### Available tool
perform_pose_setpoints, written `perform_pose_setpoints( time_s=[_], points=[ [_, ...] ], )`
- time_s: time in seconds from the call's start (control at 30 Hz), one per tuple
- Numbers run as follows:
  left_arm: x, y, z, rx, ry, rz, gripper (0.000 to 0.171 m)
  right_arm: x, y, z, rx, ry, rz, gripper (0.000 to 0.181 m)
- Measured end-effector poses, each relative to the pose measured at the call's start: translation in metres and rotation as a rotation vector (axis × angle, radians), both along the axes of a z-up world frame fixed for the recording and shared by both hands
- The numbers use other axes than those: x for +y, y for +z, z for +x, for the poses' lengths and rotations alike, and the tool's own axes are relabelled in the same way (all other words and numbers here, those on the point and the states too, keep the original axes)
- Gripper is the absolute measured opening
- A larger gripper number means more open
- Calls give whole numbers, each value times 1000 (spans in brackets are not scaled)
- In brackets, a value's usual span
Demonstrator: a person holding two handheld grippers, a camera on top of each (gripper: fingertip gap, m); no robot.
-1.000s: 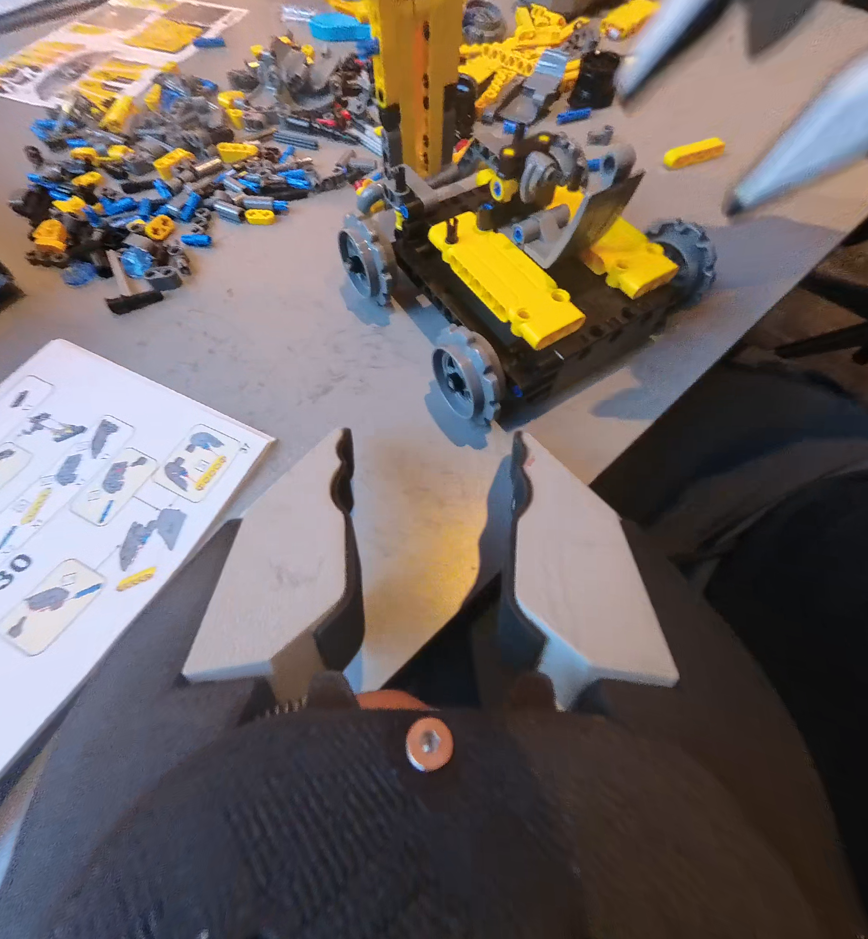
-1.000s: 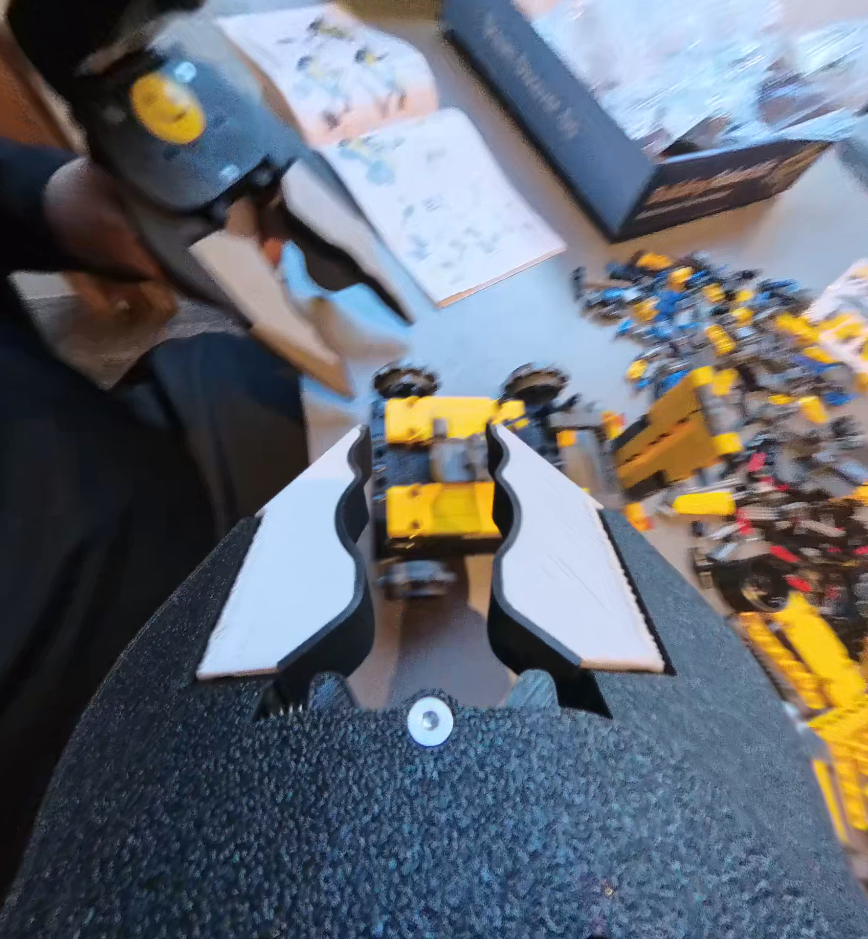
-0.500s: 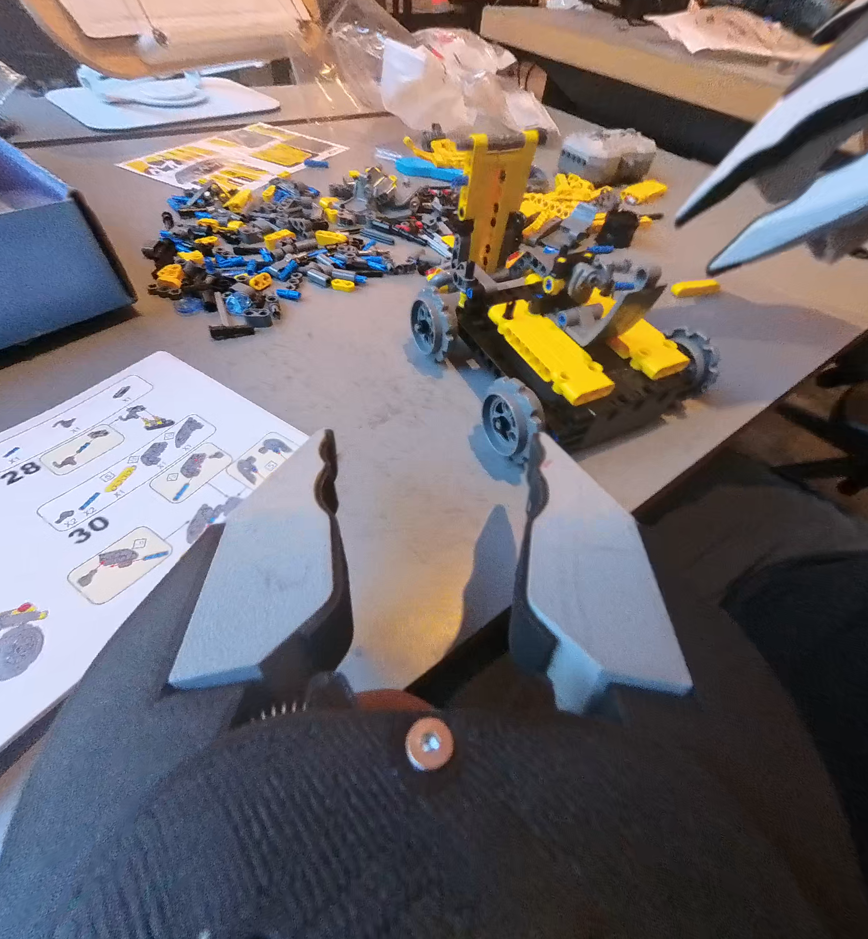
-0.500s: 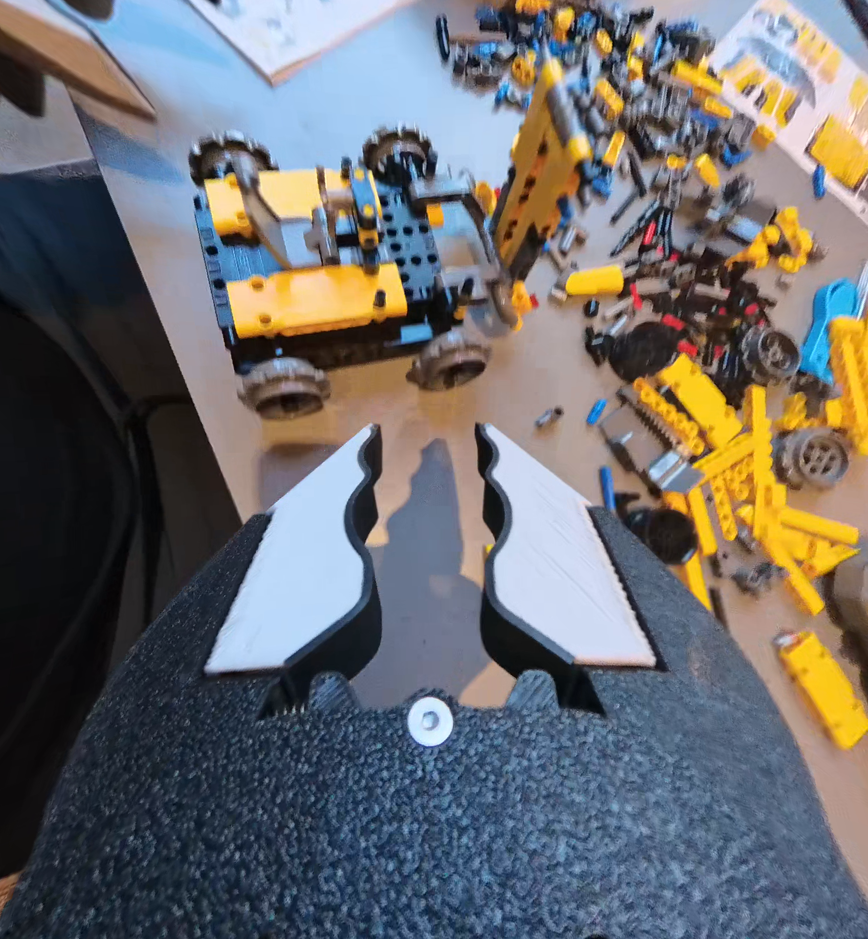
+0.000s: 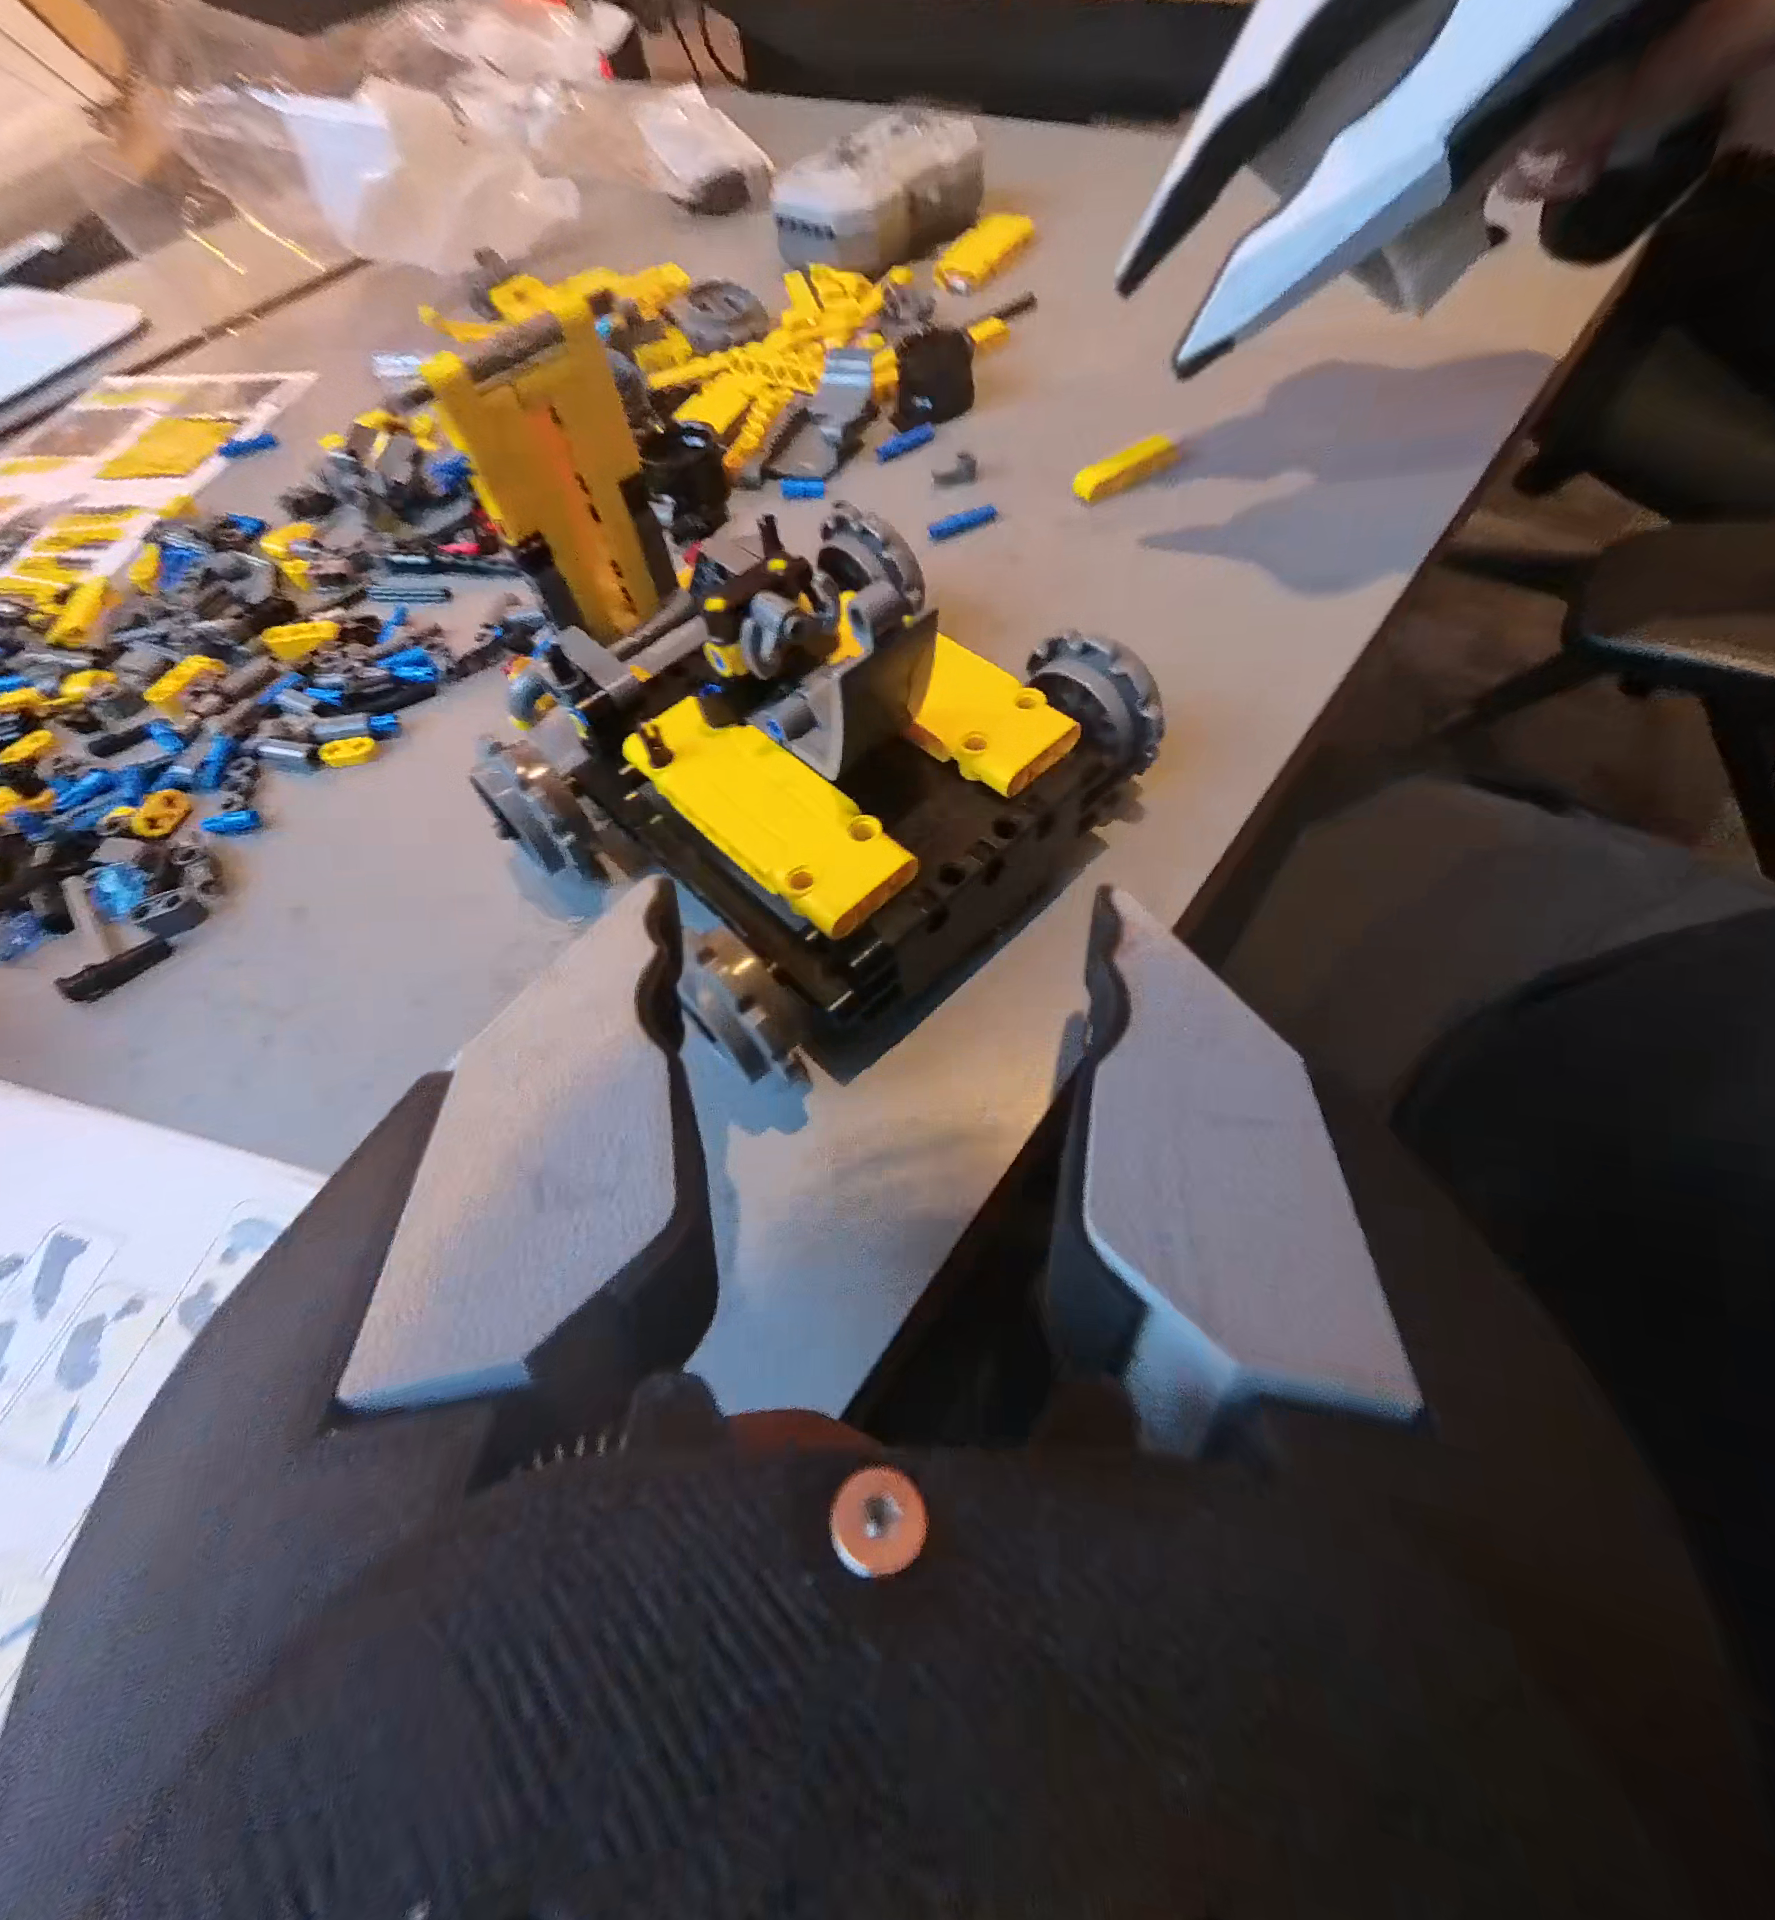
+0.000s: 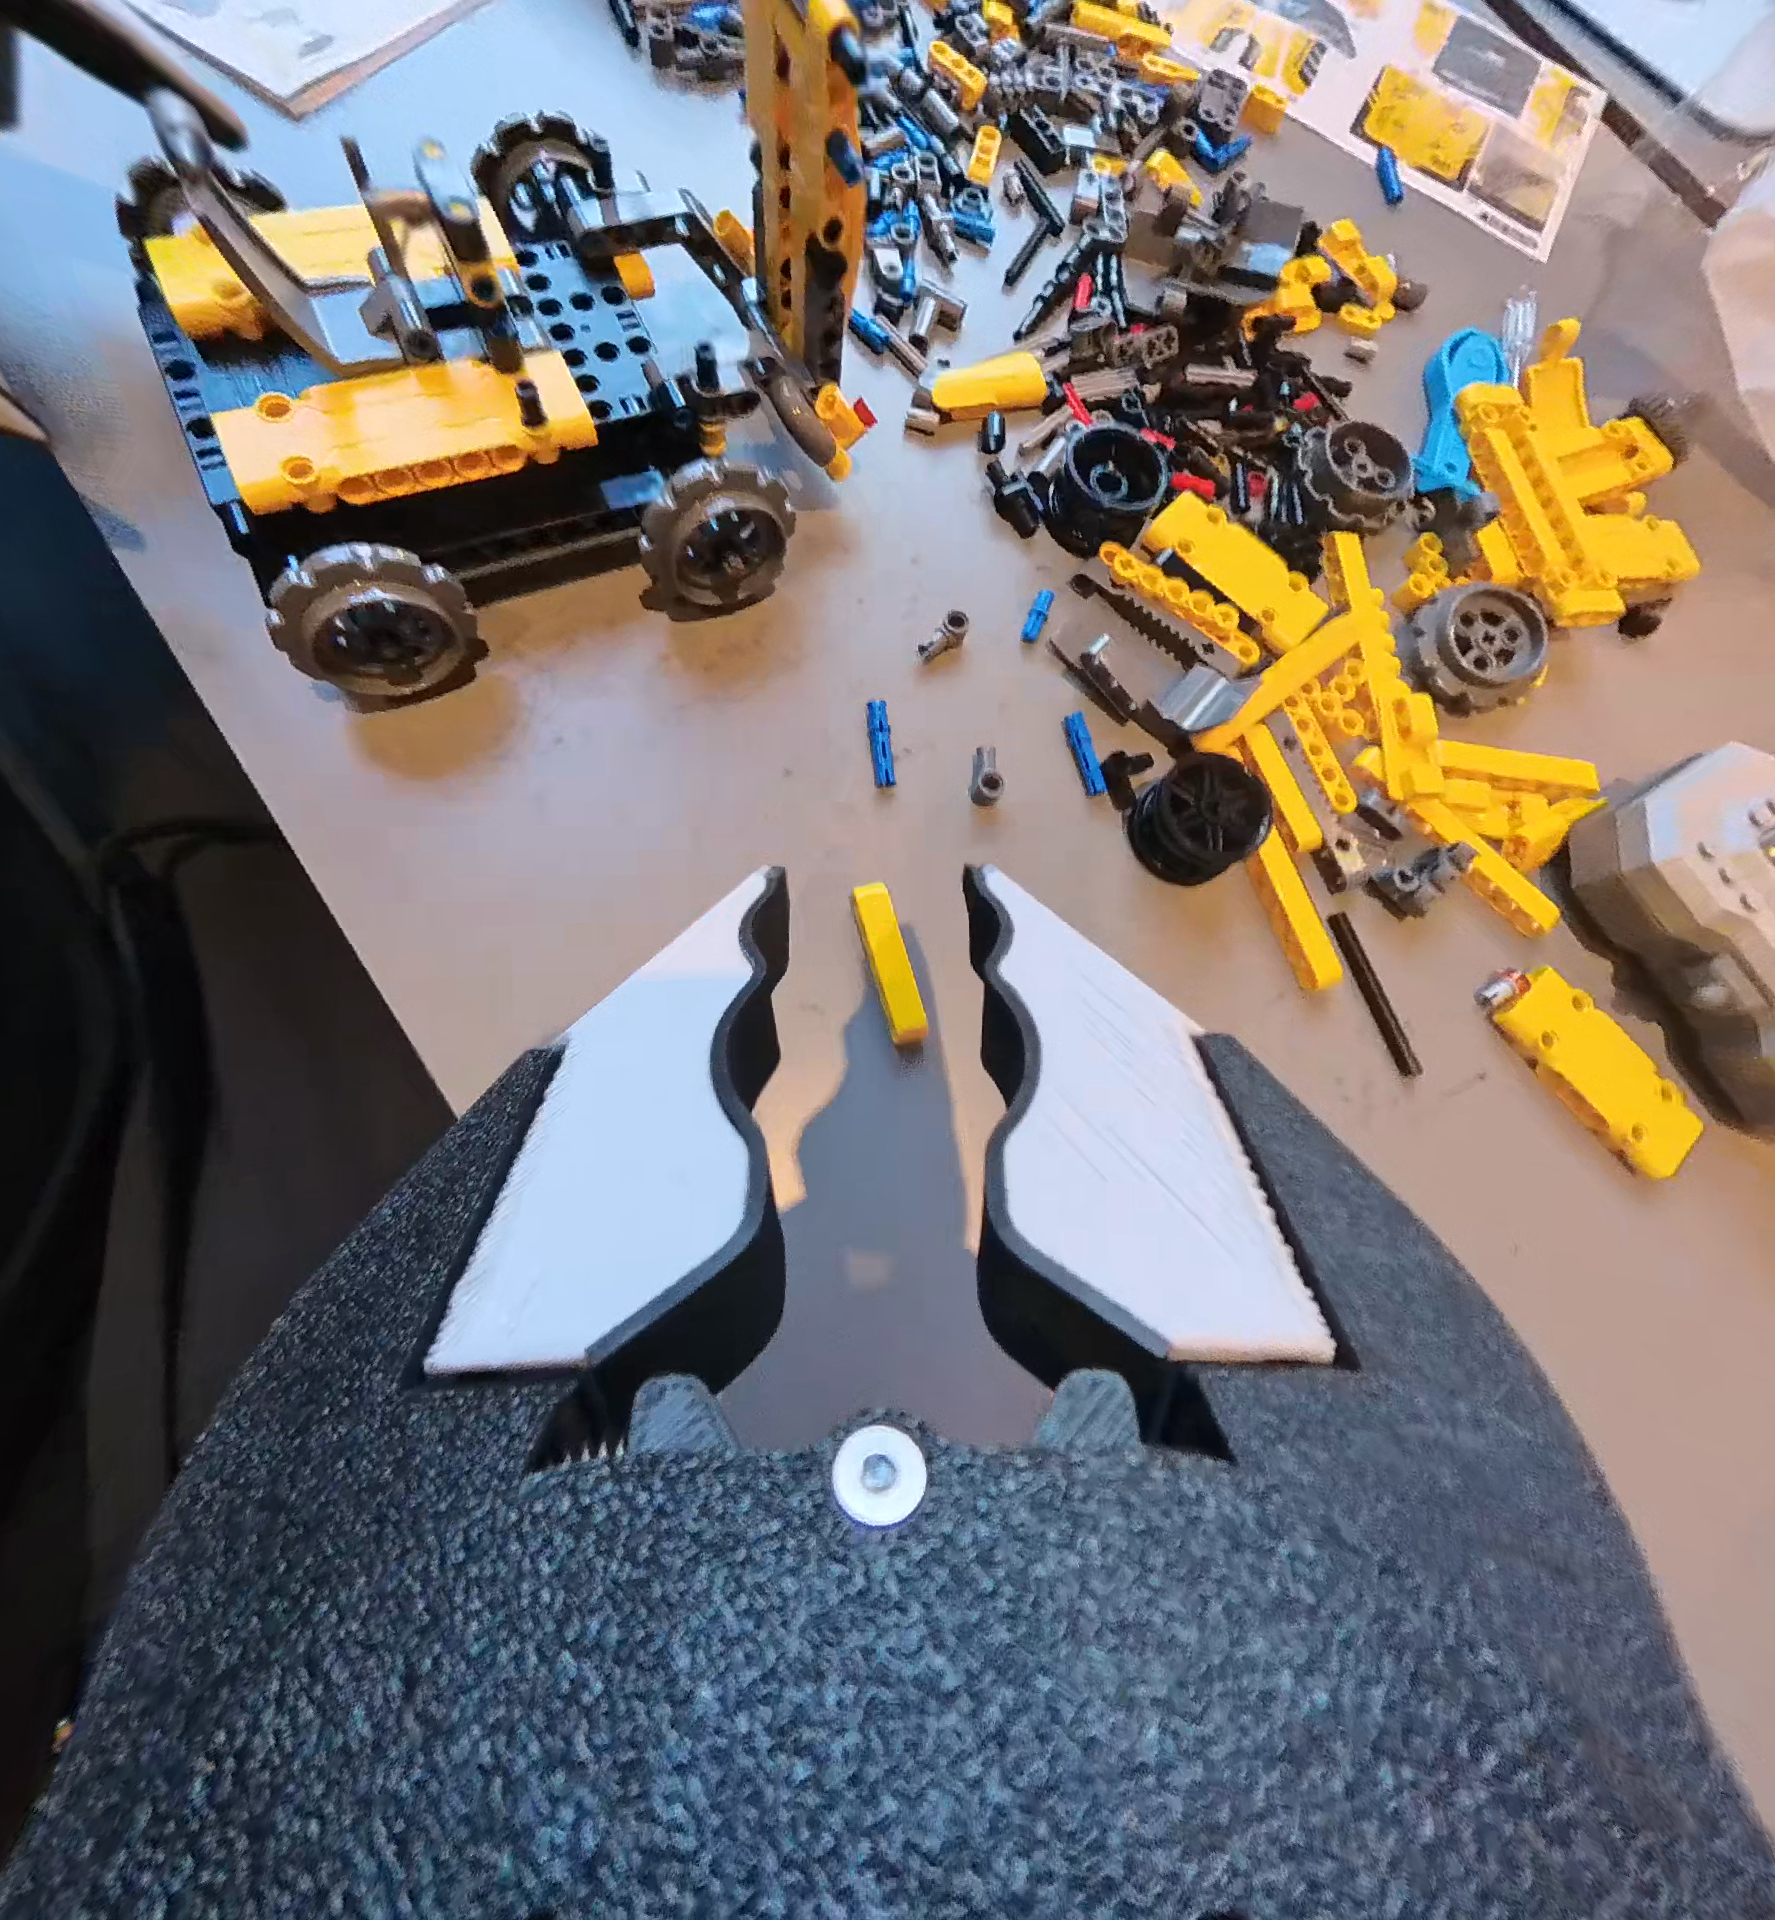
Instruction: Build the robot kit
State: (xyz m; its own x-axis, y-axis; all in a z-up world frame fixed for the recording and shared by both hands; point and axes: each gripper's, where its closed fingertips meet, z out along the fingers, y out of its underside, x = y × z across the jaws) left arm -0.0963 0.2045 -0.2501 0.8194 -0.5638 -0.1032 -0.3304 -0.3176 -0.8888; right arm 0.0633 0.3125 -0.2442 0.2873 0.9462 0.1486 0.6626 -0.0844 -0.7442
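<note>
The short yellow beam (image 6: 890, 961) lies flat on the table (image 6: 592, 831) between my right gripper (image 6: 875, 883)'s spread, empty fingers, while my left gripper (image 5: 878, 904), likewise released, hovers just short of the wheeled yellow-and-black model (image 5: 810, 769), presumably ready to steady it.

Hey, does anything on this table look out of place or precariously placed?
The yellow-and-black brick-built wheeled vehicle sits right at the edge of the grey table, one rear wheel near the drop. A lone short yellow beam lies apart from the loose parts pile, between the open right gripper's fingers.
</note>
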Motion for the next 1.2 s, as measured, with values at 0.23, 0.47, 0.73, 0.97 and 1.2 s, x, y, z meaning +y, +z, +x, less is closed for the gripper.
perform_pose_setpoints(
  time_s=[0.23,0.47,0.73,0.97,1.2],
  points=[
    [16,-9,13,112,-52,-19,78,13,-11,20,-11,-55,-28,39],
    [14,-18,6,107,-14,-48,75,39,-9,18,16,-57,-37,36],
    [8,-9,-4,7,-11,-38,73,45,-10,-22,55,69,-122,33],
    [8,-11,-5,-41,-17,-59,75,48,-26,-83,-17,197,-226,18],
    [6,-12,-6,-76,-24,-67,75,39,-48,-76,-124,215,-333,6]
  ],
)
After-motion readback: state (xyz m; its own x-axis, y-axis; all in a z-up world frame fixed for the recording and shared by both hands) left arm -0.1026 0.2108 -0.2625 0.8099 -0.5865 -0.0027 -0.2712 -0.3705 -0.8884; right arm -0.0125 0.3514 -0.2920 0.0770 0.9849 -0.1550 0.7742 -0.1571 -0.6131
